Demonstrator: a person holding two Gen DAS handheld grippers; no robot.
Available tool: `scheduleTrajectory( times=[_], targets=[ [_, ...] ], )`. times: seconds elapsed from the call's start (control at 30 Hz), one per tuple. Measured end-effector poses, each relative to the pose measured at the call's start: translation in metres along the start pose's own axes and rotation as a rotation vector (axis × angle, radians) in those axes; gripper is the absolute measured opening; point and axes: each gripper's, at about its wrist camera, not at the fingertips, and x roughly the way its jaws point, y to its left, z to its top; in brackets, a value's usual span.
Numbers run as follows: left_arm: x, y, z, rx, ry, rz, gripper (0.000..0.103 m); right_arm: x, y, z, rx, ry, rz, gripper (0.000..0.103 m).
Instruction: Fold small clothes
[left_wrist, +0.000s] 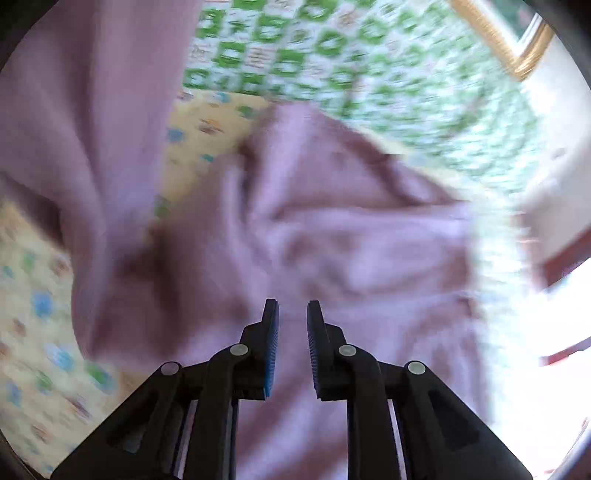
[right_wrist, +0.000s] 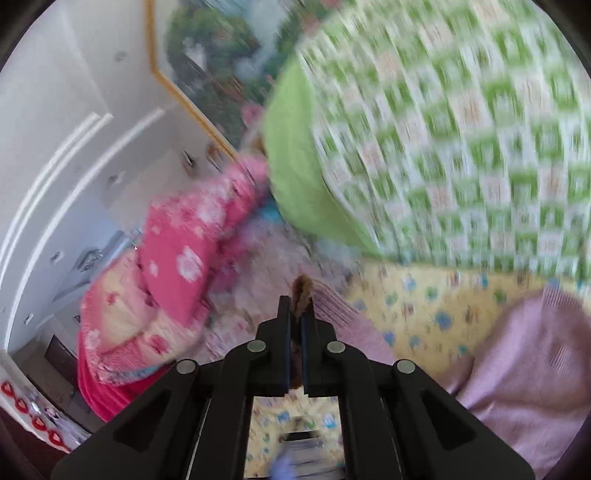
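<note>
- Left hand-held gripper (left_wrist: 292, 317), fingers slightly apart and empty, is hovering directly above the mauve garment (left_wrist: 332, 229);
- Right hand-held gripper (right_wrist: 296, 306) is clamping the garment's edge (right_wrist: 301, 291), cloth trailing rightward.

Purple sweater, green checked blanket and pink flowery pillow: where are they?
Purple sweater (left_wrist: 332, 229): left wrist view, on its wrinkled middle.
Green checked blanket (right_wrist: 461, 147): right wrist view, on its patterned top.
Pink flowery pillow (right_wrist: 181, 254): right wrist view, on its flat face.

Yellow patterned sheet (right_wrist: 424, 310), green checked quilt (right_wrist: 461, 129), pink floral bedding (right_wrist: 177, 251), gold-framed picture (right_wrist: 214, 55), white wall (right_wrist: 74, 129)
</note>
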Motion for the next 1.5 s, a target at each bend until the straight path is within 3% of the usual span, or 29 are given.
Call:
scheduleTrajectory(
  times=[0.03,0.07,0.13,0.2,0.33,0.43,0.47,0.5,0.57,0.67,0.73,0.83,0.9,0.97,1.0,1.03,1.1,1.2,1.27,1.33,1.43,1.5],
  targets=[
    [0.003,0.010,0.009,-0.008,-0.021,0.094,0.016,-0.021,0.001,0.007,-0.016,-0.043,0.004,0.005],
    [0.002,0.020,0.009,-0.022,-0.039,0.133,0.016,-0.048,-0.001,0.012,-0.044,-0.091,-0.018,0.005],
    [-0.007,0.046,0.013,-0.066,-0.102,0.204,0.020,-0.086,-0.019,0.010,-0.061,-0.129,-0.110,0.005],
    [-0.012,0.076,0.014,-0.129,-0.137,0.261,0.025,-0.116,-0.063,-0.006,-0.009,-0.124,-0.231,0.005],
    [0.002,0.119,0.006,-0.240,-0.103,0.203,0.013,-0.153,-0.165,-0.074,0.195,-0.038,-0.426,0.005],
    [0.015,0.104,-0.006,-0.209,-0.100,0.202,0.014,-0.161,-0.211,-0.137,0.259,0.074,-0.553,0.005],
    [0.022,0.094,-0.012,-0.188,-0.091,0.198,0.024,-0.163,-0.226,-0.158,0.286,0.110,-0.611,0.005],
    [0.026,0.089,-0.018,-0.171,-0.080,0.195,0.042,-0.167,-0.236,-0.170,0.307,0.123,-0.653,0.005],
    [0.030,0.083,-0.029,-0.155,-0.071,0.198,0.050,-0.187,-0.257,-0.190,0.378,0.101,-0.720,0.005],
    [0.036,0.081,-0.041,-0.166,-0.043,0.168,0.050,-0.217,-0.264,-0.200,0.448,0.028,-0.766,0.005],
    [0.035,0.082,-0.046,-0.167,-0.036,0.171,0.050,-0.228,-0.263,-0.204,0.462,0.035,-0.771,0.005],
    [0.028,0.086,-0.050,-0.186,-0.033,0.150,0.050,-0.226,-0.261,-0.211,0.467,0.127,-0.786,0.006],
    [0.019,0.088,-0.053,-0.188,-0.035,0.141,0.050,-0.223,-0.253,-0.208,0.454,0.174,-0.859,0.008],
    [0.008,0.088,-0.054,-0.190,-0.039,0.116,0.050,-0.217,-0.233,-0.192,0.378,0.181,-0.955,0.015],
    [0.002,0.087,-0.054,-0.191,-0.040,0.097,0.050,-0.214,-0.224,-0.185,0.335,0.174,-0.971,0.028],
    [-0.003,0.086,-0.055,-0.194,-0.038,0.073,0.050,-0.206,-0.209,-0.173,0.283,0.149,-0.968,0.043],
    [-0.011,0.081,-0.053,-0.205,-0.036,0.017,0.057,-0.185,-0.189,-0.154,0.220,0.120,-0.897,0.057],
    [-0.007,0.076,-0.054,-0.274,0.007,-0.084,0.062,-0.129,-0.165,-0.121,0.168,0.138,-0.704,0.057],
    [0.002,0.076,-0.054,-0.340,0.028,-0.162,0.062,-0.080,-0.157,-0.104,0.201,0.175,-0.492,0.057],
    [0.011,0.072,-0.051,-0.371,0.044,-0.185,0.062,-0.035,-0.150,-0.092,0.239,0.214,-0.363,0.057],
    [0.022,0.066,-0.046,-0.382,0.058,-0.212,0.062,0.038,-0.159,-0.079,0.335,0.335,-0.281,0.057],
    [0.029,0.064,-0.042,-0.385,0.059,-0.218,0.062,0.077,-0.177,-0.080,0.404,0.446,-0.342,0.057]
  ],
)
